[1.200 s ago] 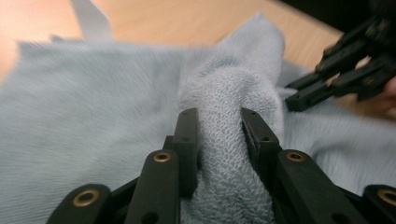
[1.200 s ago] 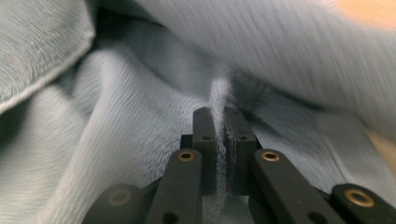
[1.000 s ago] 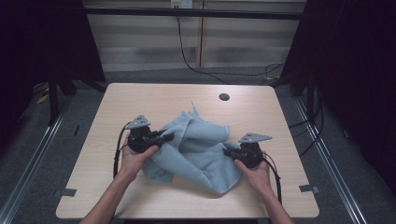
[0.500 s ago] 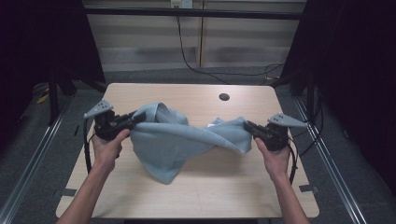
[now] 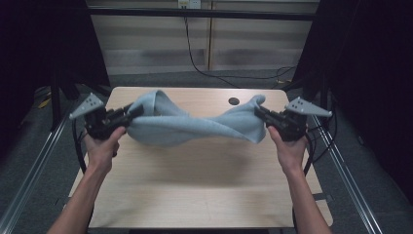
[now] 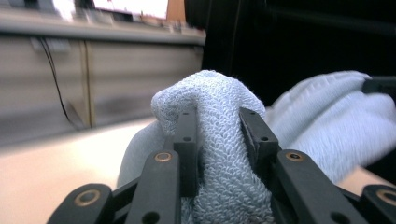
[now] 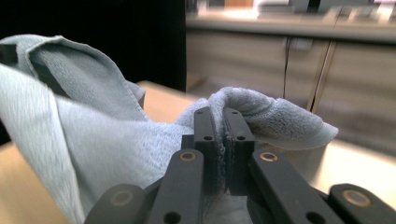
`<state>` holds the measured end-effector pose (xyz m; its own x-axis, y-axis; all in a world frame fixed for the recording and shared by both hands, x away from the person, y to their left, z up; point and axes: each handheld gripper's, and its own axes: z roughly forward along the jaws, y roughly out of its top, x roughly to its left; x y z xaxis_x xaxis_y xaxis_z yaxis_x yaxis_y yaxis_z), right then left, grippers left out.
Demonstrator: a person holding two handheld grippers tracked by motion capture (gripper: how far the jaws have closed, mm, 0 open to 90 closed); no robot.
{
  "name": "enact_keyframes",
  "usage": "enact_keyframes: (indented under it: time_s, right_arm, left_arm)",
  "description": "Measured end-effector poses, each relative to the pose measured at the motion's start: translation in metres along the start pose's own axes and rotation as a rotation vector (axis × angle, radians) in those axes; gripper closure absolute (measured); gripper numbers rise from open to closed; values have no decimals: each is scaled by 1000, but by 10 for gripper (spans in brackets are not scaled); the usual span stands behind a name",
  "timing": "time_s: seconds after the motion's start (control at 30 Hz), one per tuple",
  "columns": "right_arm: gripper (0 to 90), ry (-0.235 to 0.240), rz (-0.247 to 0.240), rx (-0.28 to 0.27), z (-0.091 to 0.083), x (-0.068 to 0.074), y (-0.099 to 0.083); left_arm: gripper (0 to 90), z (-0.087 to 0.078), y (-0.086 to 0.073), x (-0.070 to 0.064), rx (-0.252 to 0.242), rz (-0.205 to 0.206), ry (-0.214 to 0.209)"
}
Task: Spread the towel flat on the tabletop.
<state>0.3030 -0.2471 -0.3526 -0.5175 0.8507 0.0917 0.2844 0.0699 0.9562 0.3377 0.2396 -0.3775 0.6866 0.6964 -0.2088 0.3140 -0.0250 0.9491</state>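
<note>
A light blue towel (image 5: 190, 124) hangs stretched in the air above the wooden table (image 5: 195, 195), sagging and twisted in the middle. My left gripper (image 5: 134, 111) is shut on its left end, and in the left gripper view a thick fold of the towel (image 6: 219, 140) bulges between the black jaws of the left gripper (image 6: 217, 119). At the right end my right gripper (image 5: 259, 113) is shut on the other corner; in the right gripper view the right gripper (image 7: 221, 116) pinches a thin edge of the towel (image 7: 107, 149) tightly.
A small dark round hole (image 5: 234, 101) sits in the table near its far edge. Metal rails (image 5: 29, 175) run along both sides of the table. A black cable (image 5: 195, 53) hangs down the wall behind. Cables trail from both grippers.
Both grippers have lifted the towel off the table and moved apart, left going left and right going right, so the bunched towel is now pulled out between them.
</note>
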Motion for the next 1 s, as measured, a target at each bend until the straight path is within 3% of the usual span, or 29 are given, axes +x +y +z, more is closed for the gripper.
enact_keyframes:
  time_s: [0.07,0.1,0.17,0.23,0.3,0.33,0.43,0.5,0.6,0.67,0.77,0.87,0.93,1.0]
  right_arm:
    - [861,15,20,86,2,0,-31]
    - [861,13,16,129,3,1,-46]
    - [860,22,31,208,2,3,-74]
    - [855,31,42,262,-2,3,-96]
    - [820,48,55,302,-6,4,-110]
    - [789,44,46,329,-10,5,-117]
    - [670,69,87,345,-21,5,-124]
    - [574,56,84,348,-28,6,-123]
    - [536,28,85,337,-33,7,-119]
    - [528,35,91,343,-30,8,-119]
    - [562,45,74,398,-14,11,-126]
    - [548,51,66,453,10,9,-138]
    - [532,48,53,484,25,7,-144]
    - [486,39,48,499,36,6,-145]
  left_arm:
    - [710,1,-30,-3,76,-8,-15]
    - [711,3,-43,-5,103,-33,-26]
    - [709,3,-63,-10,168,-38,-56]
    - [701,1,-78,-17,212,-29,-62]
    - [680,-1,-88,-21,252,-57,-85]
    - [669,-3,-91,-23,272,-51,-91]
    - [610,-11,-91,-29,279,-45,-118]
    - [595,-17,-88,-29,257,-39,-119]
    - [589,-20,-79,-24,212,-52,-124]
    - [579,-19,-72,-20,188,-58,-126]
    - [581,-12,-59,-12,153,-46,-111]
    - [581,11,-56,3,190,-64,-84]
    - [578,28,-63,14,236,-47,-40]
    - [576,43,-73,24,282,-61,-17]
